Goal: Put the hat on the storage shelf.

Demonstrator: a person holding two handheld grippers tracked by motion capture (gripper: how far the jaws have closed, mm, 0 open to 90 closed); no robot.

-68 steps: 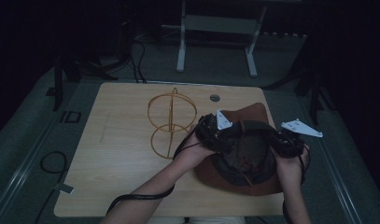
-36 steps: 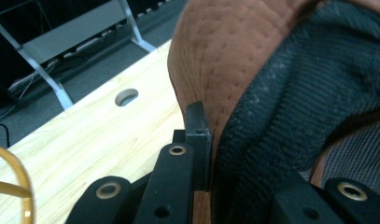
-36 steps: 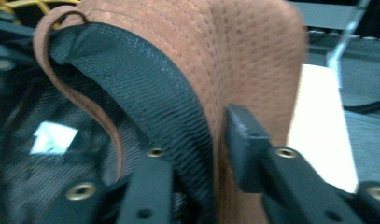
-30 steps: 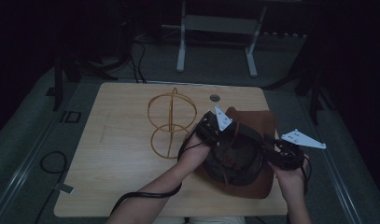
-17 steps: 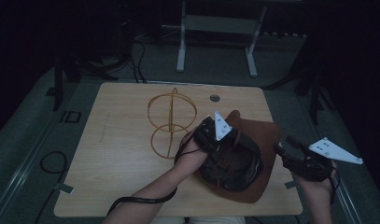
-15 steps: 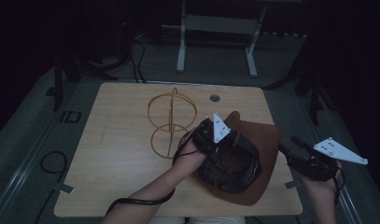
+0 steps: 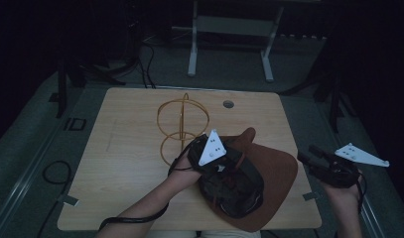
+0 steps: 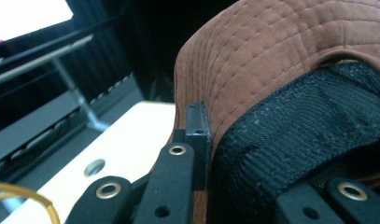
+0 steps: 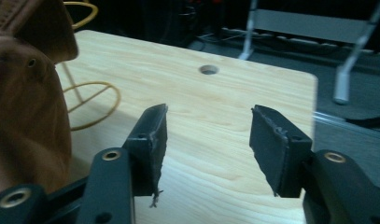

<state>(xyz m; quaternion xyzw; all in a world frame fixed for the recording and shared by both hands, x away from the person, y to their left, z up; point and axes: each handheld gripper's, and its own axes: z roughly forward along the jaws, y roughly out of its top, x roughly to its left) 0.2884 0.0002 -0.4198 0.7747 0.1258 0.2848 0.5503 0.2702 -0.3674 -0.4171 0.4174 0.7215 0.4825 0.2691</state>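
Moved: right claw (image 7: 308, 154) withdrawn off hat (image 7: 269, 183), jaws lately closing, empty | hat upturned, long axis diagonal on table (image 7: 130, 148) | left claw (image 8: 201, 140) clenched on brim, stitching seen close.

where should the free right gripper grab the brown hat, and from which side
Probably the flat brim edge of the brown hat, coming in from the table's right. That thin edge faces the open right gripper and suits its jaws; the left gripper is shut on the opposite rim.
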